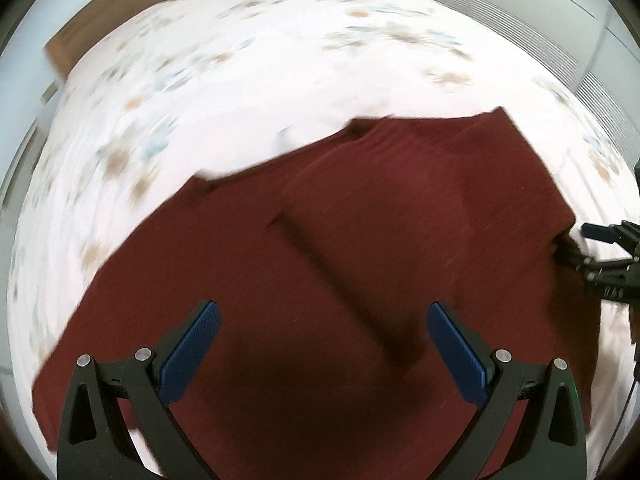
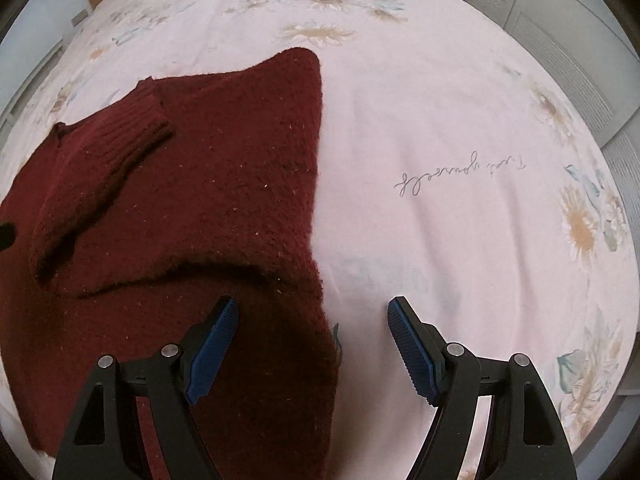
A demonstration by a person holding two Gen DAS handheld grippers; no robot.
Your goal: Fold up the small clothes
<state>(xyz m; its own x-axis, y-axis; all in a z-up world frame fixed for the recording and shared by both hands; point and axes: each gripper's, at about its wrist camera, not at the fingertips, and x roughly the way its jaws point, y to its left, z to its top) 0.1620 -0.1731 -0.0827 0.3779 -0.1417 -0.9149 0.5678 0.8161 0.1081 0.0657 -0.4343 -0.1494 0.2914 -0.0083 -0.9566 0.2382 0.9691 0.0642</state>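
A dark red knit sweater (image 2: 208, 200) lies spread on the bed, one ribbed-cuffed sleeve (image 2: 104, 168) folded across its body, and it fills the space under and ahead of the left gripper (image 1: 322, 354) and lies ahead-left of the right gripper (image 2: 312, 344). Both grippers stand wide open and hold nothing; the right gripper's left finger hangs over the sweater's edge, its right finger over bare sheet (image 2: 460, 240). The sheet is pale pink with faded flowers and a handwritten line of script (image 2: 460, 178); a wooden headboard (image 1: 100, 20) and white wall panels lie beyond.
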